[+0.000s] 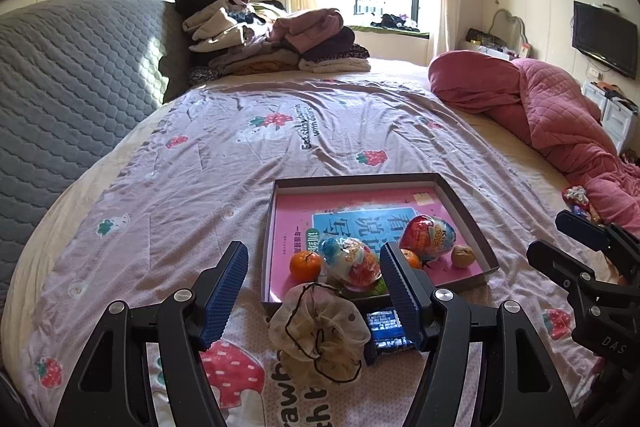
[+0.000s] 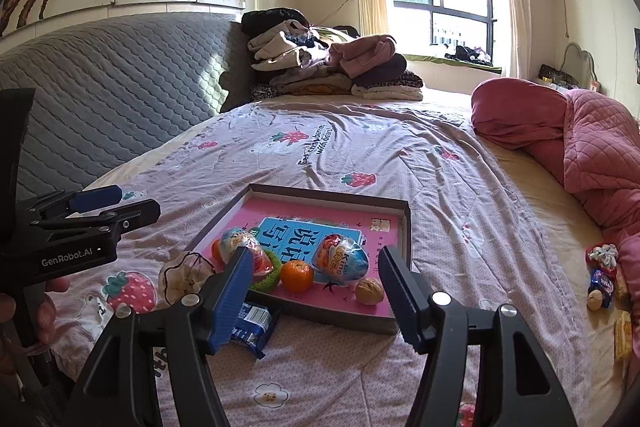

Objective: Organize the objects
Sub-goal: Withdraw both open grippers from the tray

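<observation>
A shallow dark box [image 1: 460, 203] [image 2: 407, 227] with a pink book as its floor lies on the bed. In it are two foil-wrapped toy eggs [image 1: 430, 237] [image 2: 340, 261], two tangerines [image 1: 306, 265] [image 2: 297, 275], a walnut [image 1: 463, 255] [image 2: 369, 291] and a green ring [image 2: 269, 273]. A beige scrunchie [image 1: 318, 339] [image 2: 182, 277] and a blue snack packet [image 1: 386, 333] [image 2: 254, 321] lie just outside the box's near edge. My left gripper [image 1: 316, 269] hovers open above the scrunchie and holds nothing. My right gripper [image 2: 316, 281] is open and empty above the box's near side.
Folded clothes [image 1: 276, 39] are piled at the bed's head beside a grey quilted headboard [image 1: 76, 75]. A pink quilt [image 1: 560, 119] lies bunched along the right. More wrapped sweets and a walnut [image 2: 600, 287] sit at the right bed edge. A hand [image 2: 44, 307] shows at left.
</observation>
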### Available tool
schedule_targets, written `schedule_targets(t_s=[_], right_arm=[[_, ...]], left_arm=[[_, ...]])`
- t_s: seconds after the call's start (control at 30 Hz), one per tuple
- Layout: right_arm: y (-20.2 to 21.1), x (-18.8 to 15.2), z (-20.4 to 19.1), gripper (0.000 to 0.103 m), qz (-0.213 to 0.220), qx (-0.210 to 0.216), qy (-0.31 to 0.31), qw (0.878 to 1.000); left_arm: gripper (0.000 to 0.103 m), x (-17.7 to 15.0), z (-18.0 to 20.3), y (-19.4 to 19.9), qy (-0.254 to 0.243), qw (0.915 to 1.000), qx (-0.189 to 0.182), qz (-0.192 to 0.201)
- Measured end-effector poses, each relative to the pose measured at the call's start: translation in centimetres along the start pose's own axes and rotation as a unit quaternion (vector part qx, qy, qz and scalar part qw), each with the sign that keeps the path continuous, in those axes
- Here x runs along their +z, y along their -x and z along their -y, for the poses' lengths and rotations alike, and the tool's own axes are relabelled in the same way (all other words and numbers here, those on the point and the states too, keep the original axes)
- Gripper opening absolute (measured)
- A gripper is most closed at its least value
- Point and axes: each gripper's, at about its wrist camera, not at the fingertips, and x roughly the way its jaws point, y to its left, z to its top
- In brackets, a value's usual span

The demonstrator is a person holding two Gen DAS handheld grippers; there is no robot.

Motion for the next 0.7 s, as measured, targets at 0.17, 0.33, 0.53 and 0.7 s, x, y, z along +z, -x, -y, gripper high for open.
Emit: schedule_targets(t_s=[0.17,0.33,0.53,0.7], right_arm=[[0.8,0.1,-0.5,0.064,0.001,-0.004,-0.002,1.0],[1.6,0.3,-1.6,0.064,0.001,-0.007,0.007,1.0],[2.7,0.5,-2.9,0.064,0.007,-0.009,0.014,1.0],[3.5,0.7,-3.6,0.064,0.011,-0.01,0.017,1.0]], left_arm=[[0.07,-0.4,-0.3,1.0,-0.002,1.0,0.0,0.004],[0.07,-0.8,-0.8,2.0,0.003,1.0,-0.004,0.005],[0.07,-1.1,-1.2,3.1,-0.001,1.0,-0.004,0.009],[0.07,-1.3,-1.5,4.3,-0.002,0.9999,0.0,0.015]])
